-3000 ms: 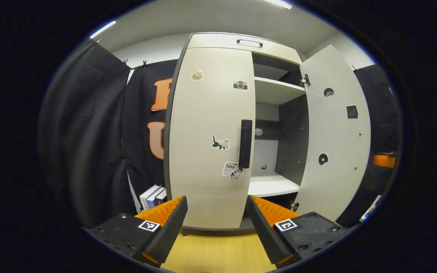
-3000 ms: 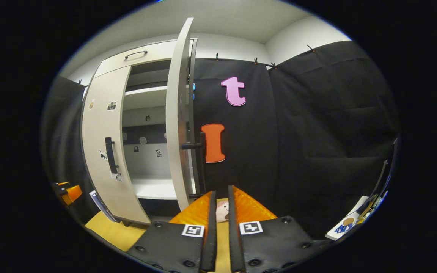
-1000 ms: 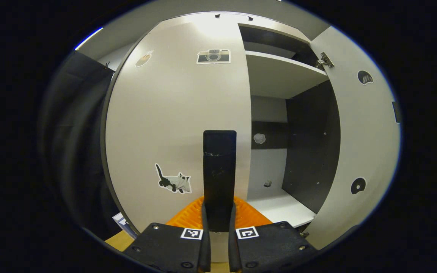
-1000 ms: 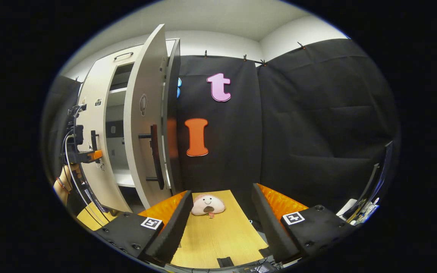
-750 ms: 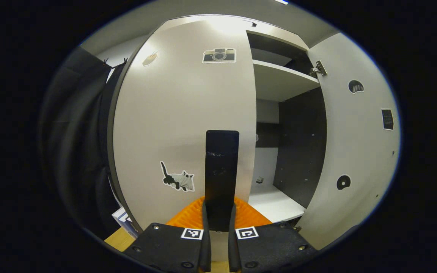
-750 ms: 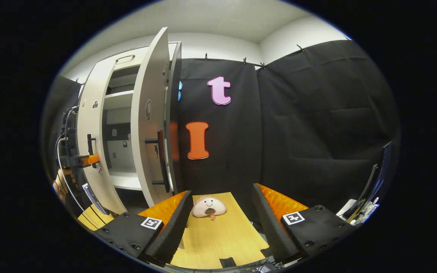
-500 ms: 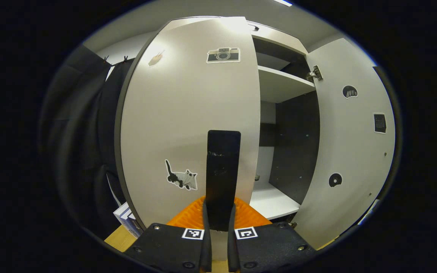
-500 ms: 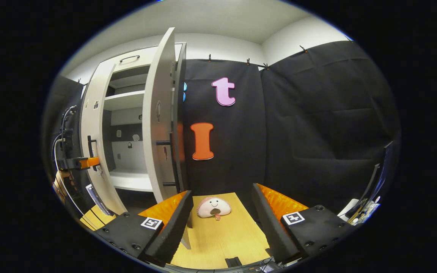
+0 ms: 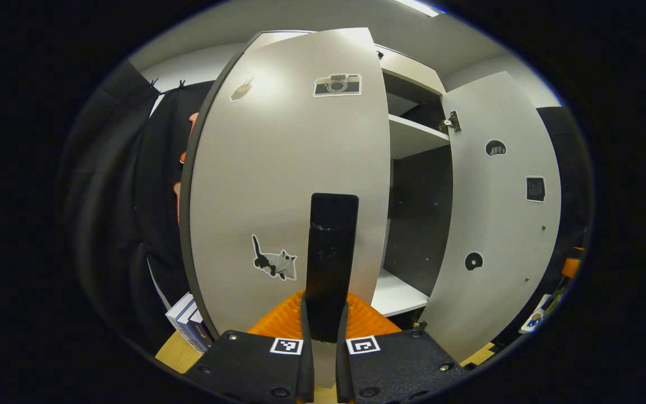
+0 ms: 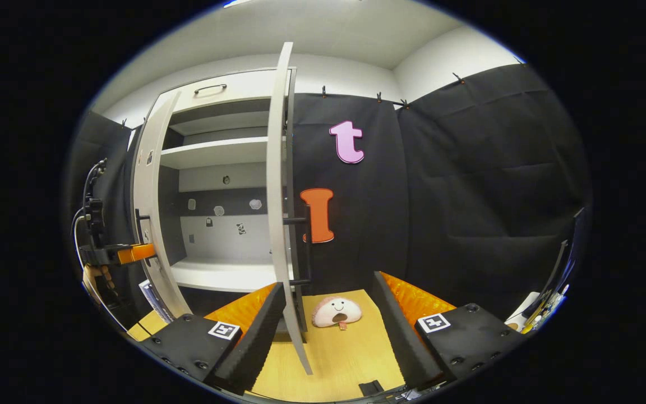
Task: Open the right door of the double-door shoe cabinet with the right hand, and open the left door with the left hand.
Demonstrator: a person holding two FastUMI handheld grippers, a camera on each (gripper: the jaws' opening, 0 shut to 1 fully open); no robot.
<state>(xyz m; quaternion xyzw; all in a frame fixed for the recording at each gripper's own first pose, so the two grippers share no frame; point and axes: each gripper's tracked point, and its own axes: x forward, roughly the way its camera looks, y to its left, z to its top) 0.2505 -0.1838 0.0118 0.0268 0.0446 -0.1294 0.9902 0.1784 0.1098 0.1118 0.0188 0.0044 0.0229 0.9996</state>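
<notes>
Left gripper [image 9: 323, 331] clamped on the left door's [image 9: 278, 168] rigid black handle [image 9: 330, 252]; right gripper [image 10: 327, 320] spread, empty. Stiff hinged panel, likely swinging easily from that bar.

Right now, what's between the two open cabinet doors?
In the right gripper view, between the left door and the right door are bare white shelves and small stickers on the back wall.
</notes>
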